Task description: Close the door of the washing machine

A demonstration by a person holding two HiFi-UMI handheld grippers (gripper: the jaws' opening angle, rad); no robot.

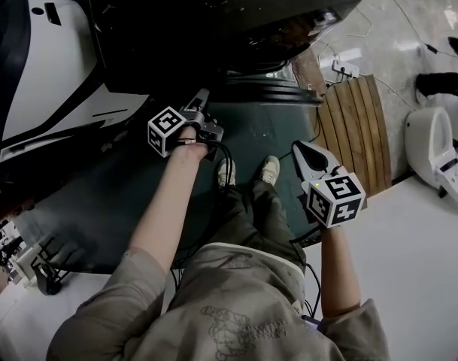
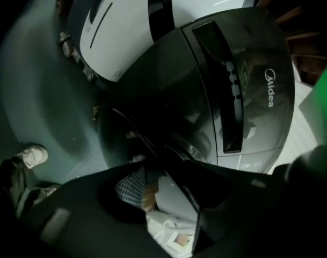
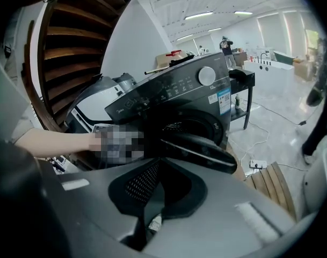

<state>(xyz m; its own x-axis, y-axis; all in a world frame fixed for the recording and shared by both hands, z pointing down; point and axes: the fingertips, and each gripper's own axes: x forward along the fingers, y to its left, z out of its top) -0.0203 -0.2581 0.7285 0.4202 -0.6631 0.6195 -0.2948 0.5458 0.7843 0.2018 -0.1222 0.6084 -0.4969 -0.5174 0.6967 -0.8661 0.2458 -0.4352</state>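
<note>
A dark Midea washing machine stands in front of me. Its round door hangs open, swung out from the drum. My left gripper reaches to the door's left end and its curved rim. The jaws stand apart; I cannot tell whether they touch the rim. My right gripper hangs lower right, off the machine and pointing at the door. It is shut, with nothing in it.
A white appliance stands left of the washer. A wooden slatted panel lies at the right, with a power strip and cables beyond it. My shoes are on the green mat. A white platform lies near me.
</note>
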